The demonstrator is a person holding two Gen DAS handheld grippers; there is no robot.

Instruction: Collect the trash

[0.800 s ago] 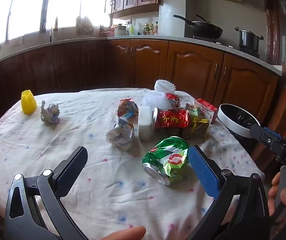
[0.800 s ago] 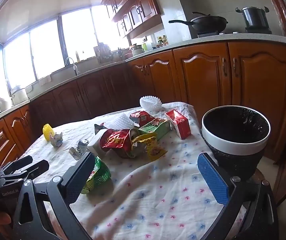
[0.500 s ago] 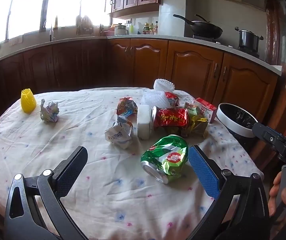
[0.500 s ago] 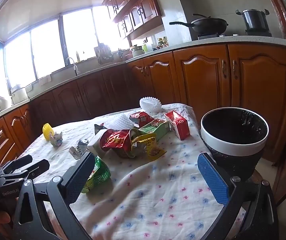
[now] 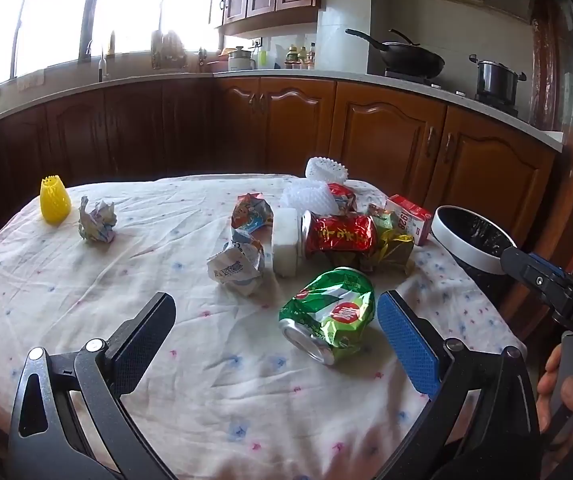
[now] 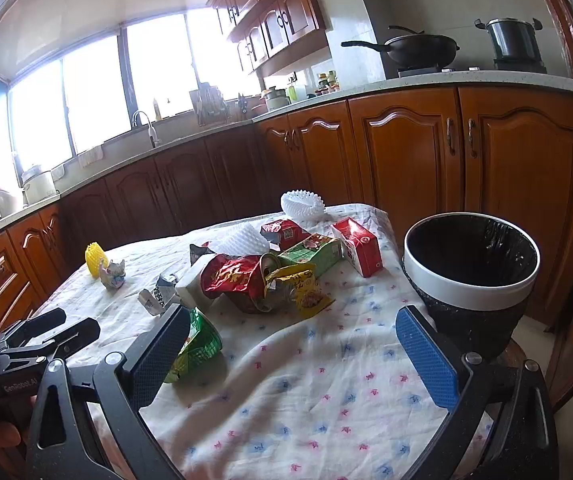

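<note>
Trash lies scattered over the bench [image 5: 86,320], which is covered in a white flowered cloth. Nearest is a crushed green can [image 5: 328,314] on its side, just left of the blue pad of the left gripper [image 5: 274,332], whose jaws stand wide open and hold nothing; the can sits between them, toward the right one, and whether it touches the pad is hard to tell. Farther back lies a heap: a red crumpled wrapper [image 5: 342,234], a white tub [image 5: 285,240] to its left, a yellow wrapper [image 6: 306,292], a green carton [image 6: 312,254], a red carton [image 6: 360,250] and two white foam nets [image 6: 302,204]. A crumpled white packet [image 5: 238,266] lies just left of the tub, with a colourful crushed packet [image 5: 251,214] beyond it. Well apart at the far left stand a yellow foam net [image 5: 55,200] and a paper ball [image 5: 96,220] near it. Off the right edge of the bench stands a bin [image 6: 470,284] with a white rim and a black liner. The right gripper [image 6: 290,344] hovers above the near right part of the cloth, jaws also spread wide and holding nothing, with the green can partly hidden behind its left pad.
</note>
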